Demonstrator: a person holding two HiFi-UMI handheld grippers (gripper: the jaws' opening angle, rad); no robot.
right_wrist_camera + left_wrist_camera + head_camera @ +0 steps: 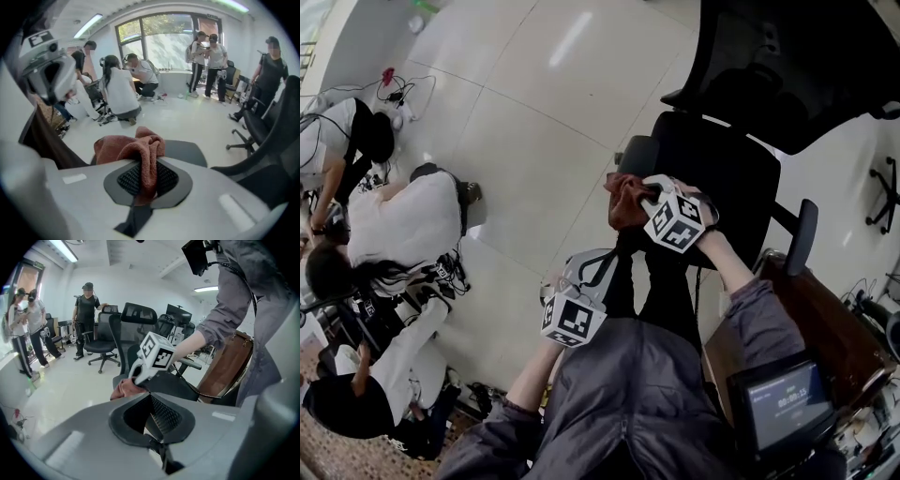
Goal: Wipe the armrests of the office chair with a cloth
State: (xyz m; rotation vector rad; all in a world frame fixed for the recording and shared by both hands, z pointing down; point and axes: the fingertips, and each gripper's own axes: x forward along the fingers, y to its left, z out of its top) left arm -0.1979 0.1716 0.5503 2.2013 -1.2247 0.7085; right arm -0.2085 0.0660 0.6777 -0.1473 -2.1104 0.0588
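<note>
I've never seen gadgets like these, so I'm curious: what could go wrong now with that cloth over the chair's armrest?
The right gripper pinches only one fold of the cloth, so rubbing might tug it loose. The cloth is also bunched up, so parts of the armrest may go unwiped.
</note>
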